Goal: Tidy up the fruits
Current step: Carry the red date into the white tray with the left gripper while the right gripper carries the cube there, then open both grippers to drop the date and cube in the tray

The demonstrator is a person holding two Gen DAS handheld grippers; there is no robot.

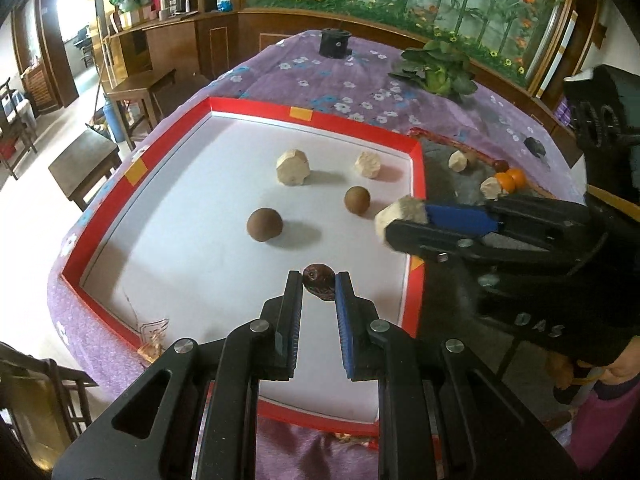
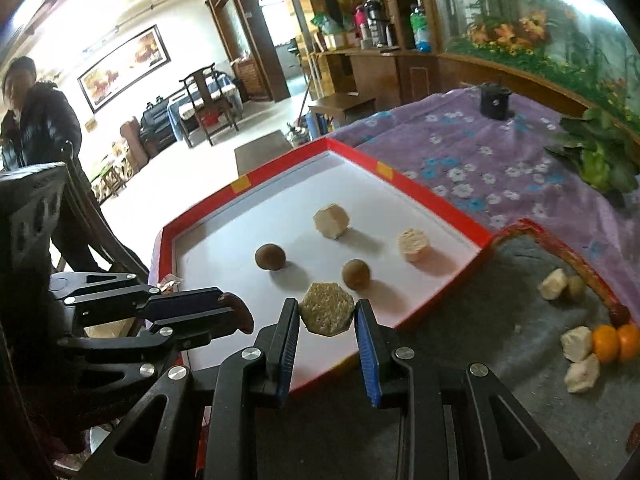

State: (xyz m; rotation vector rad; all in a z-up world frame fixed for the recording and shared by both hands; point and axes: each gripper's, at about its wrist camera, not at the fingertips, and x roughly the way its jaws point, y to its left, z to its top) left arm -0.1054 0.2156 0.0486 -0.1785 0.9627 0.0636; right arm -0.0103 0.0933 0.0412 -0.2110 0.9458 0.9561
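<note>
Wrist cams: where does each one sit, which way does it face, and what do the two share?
Left wrist: on the left gripper, angled down at the red tray; own fingers pinch a dark date; right gripper enters from the right.
Right wrist: on the right gripper, angled down over the tray's near edge; own fingers clamp a pale chunk; left gripper at left.
Shared: tray, both grippers.

Two hand-held grippers (image 1: 318, 280) (image 2: 326, 312). One red tray (image 2: 440, 204). Six pale faceted chunks (image 2: 332, 220), one of them gripped. Three brown balls (image 2: 270, 256). Two dark red fruits (image 1: 319, 280), one gripped. Two oranges (image 2: 606, 342).
</note>
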